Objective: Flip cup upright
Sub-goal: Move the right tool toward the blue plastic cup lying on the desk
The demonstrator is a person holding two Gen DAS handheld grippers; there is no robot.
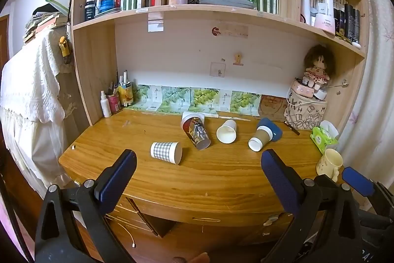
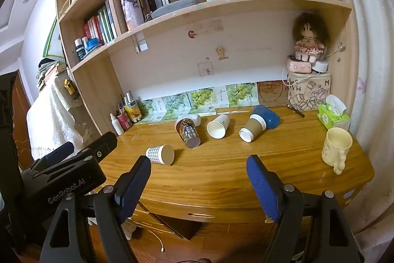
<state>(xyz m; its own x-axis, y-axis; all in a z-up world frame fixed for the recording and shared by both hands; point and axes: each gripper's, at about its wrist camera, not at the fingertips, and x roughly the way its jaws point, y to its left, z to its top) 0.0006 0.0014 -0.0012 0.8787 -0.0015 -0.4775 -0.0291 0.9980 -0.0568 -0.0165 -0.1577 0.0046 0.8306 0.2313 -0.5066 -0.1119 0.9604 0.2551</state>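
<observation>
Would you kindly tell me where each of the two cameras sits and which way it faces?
Left wrist: on the left hand-held gripper, in front of the desk, facing the bookshelf; its open fingers frame the checked cup; the right hand-held gripper shows at right.
Right wrist: on the right hand-held gripper, further right, same heading, fingers open; the left hand-held gripper shows at left.
Shared: the desk, fallen cups, upright cream mug.

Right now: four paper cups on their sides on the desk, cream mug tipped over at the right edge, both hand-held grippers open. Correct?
One error: the cream mug stands upright, mouth up, as the right wrist view shows. The four paper cups do lie on their sides, and both hand-held grippers are open.
</observation>
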